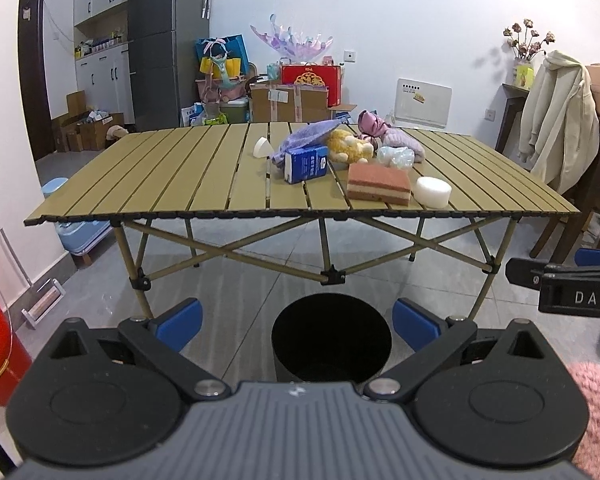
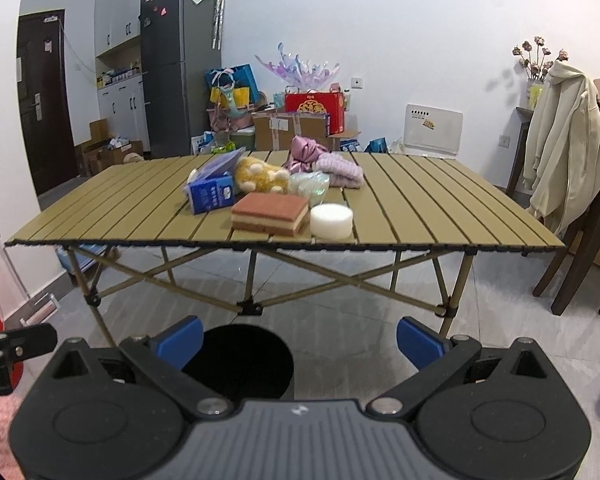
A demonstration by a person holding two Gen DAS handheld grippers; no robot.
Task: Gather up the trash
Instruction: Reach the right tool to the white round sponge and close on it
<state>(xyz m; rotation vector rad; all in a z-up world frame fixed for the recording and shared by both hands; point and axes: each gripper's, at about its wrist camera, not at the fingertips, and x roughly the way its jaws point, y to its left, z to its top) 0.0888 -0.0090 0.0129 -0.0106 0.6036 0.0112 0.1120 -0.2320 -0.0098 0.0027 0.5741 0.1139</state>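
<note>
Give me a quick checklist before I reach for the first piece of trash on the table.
1. Left gripper open, nothing held: ok.
2. Right gripper open, nothing held: ok.
3. Black bin on the floor before the table, mouth open: ok.
4. Blue carton lying on its side, top clear: ok.
5. Crumpled plastic free of the sponge: cannot tell.

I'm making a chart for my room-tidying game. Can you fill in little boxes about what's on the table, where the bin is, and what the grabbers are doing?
Table: tan slatted folding table
Near edge: layered brown-and-cream sponge block, white round foam puck
Behind them: blue milk carton lying down, yellow plush toy, crumpled clear plastic
Bin: black round bin, on the floor before the table
Left hand-held gripper: open, empty
Right hand-held gripper: open, empty
</note>
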